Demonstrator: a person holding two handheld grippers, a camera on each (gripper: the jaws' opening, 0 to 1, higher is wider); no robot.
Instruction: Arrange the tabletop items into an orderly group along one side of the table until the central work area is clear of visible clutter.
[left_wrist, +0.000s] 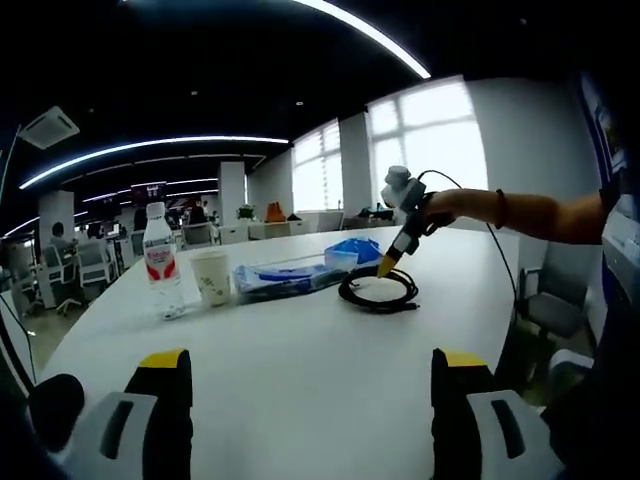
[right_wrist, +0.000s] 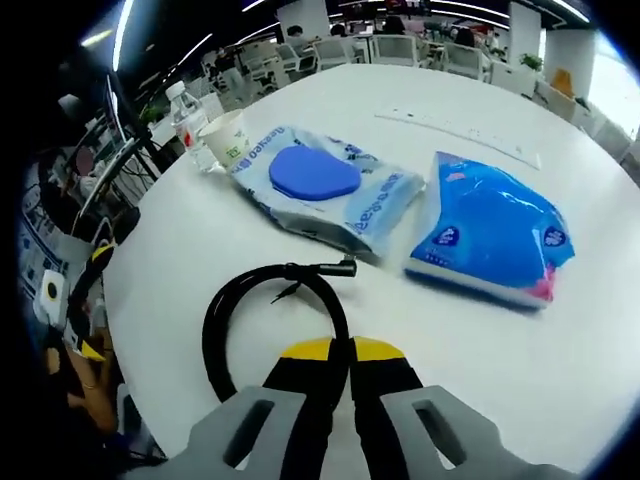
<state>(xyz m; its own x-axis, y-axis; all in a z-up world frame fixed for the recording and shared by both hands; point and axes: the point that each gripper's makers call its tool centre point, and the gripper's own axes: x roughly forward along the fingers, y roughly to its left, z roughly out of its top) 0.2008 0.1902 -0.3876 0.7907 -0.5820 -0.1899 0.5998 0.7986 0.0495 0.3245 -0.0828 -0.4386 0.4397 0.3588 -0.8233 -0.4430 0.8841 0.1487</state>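
Just beyond the closed right tool (right_wrist: 338, 350) tips lies the coiled black cable (right_wrist: 270, 300).

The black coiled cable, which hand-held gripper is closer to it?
Right. The right hand-held gripper sits shut at the black coiled cable; the left hand-held gripper hangs back, open, across bare table.

Left view low, far; right overhead, near cable (right_wrist: 262, 300)

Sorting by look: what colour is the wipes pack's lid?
Solid blue, on the wipes pack; the right gripper view shows it best.
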